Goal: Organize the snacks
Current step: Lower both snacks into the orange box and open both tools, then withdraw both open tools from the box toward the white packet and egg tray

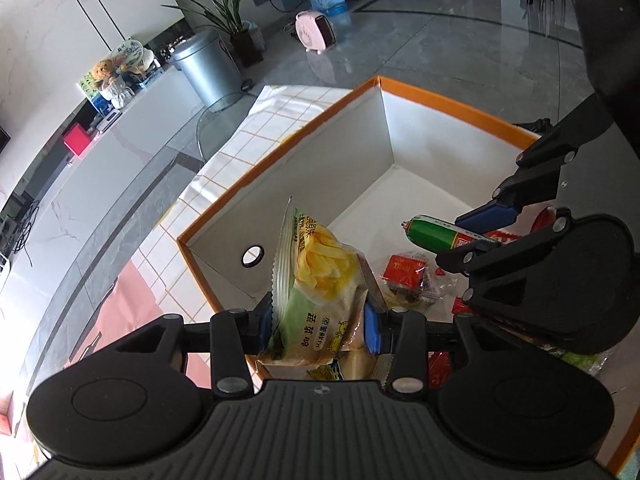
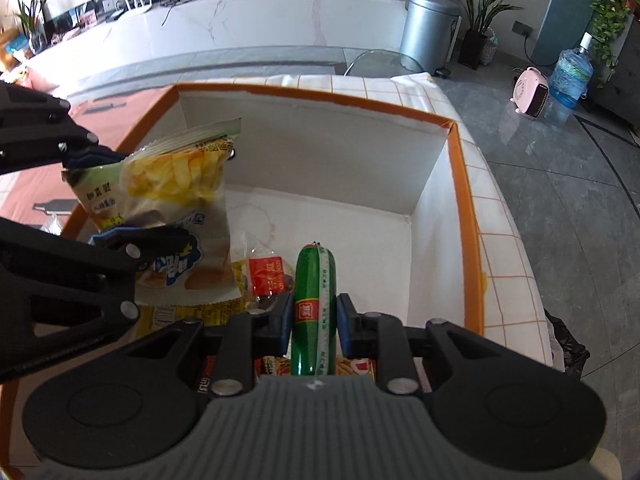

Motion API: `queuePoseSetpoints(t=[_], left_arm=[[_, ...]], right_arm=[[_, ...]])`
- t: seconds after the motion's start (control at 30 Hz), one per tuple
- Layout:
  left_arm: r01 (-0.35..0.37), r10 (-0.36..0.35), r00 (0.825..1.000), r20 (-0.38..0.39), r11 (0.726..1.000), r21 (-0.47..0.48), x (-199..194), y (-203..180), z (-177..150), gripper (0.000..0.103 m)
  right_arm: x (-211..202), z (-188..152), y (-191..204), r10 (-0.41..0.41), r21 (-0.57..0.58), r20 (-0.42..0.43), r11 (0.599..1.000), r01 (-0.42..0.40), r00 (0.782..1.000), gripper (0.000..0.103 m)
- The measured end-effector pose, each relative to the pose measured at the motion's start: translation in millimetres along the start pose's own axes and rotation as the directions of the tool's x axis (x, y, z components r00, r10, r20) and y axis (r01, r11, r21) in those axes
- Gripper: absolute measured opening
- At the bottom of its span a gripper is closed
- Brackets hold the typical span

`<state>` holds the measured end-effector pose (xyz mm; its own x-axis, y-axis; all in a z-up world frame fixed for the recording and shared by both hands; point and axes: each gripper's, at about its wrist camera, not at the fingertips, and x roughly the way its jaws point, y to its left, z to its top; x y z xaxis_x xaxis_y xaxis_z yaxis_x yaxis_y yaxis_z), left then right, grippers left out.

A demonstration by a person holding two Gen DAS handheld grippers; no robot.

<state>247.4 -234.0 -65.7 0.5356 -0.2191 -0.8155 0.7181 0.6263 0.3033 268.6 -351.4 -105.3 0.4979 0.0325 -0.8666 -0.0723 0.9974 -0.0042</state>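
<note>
Bright daylight floods my views; glare on the floor (image 1: 460, 36) at one o'clock, edges bowed, corners black.

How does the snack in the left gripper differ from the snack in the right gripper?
The chips bag is a flat, wide, pale packet showing yellow chips; the sausage is a slim green cylinder with a red label. The bag needs wider jaws than the sausage. Both are gripped above the orange-rimmed box.
</note>
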Motion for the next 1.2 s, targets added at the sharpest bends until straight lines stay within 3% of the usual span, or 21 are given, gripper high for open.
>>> queuePoseSetpoints(t=[0.1,0.23,0.57,0.9,1.2], left_arm=[[0.001,-0.001,1.0,-0.015,1.0,0.005,4.0,-0.2,0.4,0.05],[0.012,-0.012,1.0,-0.011,1.0,0.011,4.2,-0.3,-1.8,0.069],[-0.033,0.032,0.999,0.037,0.999,0.02,-16.9,1.6,2.6,0.077],[-0.046,0.05,0.992,0.116,0.998,-0.04,-66.4,8.9,-7.3,0.077],[-0.068,0.102,0.968,0.228,0.986,-0.152,-130.0,13.0,-35.7,0.077]], right_arm=[[3.6,-1.1,5.0,-0.013,-0.016,-0.014,1.0,0.013,1.0,0.02],[6.5,0.3,4.6,-0.019,-0.012,-0.029,1.0,0.018,0.999,0.02],[-8.4,3.3,9.3,-0.041,-0.009,0.003,0.999,0.042,0.999,0.023],[-56.7,-3.7,13.2,-0.067,0.019,0.06,0.998,0.066,0.996,0.046],[-126.9,-27.4,36.3,-0.095,0.084,0.194,0.993,0.08,0.976,0.072]])
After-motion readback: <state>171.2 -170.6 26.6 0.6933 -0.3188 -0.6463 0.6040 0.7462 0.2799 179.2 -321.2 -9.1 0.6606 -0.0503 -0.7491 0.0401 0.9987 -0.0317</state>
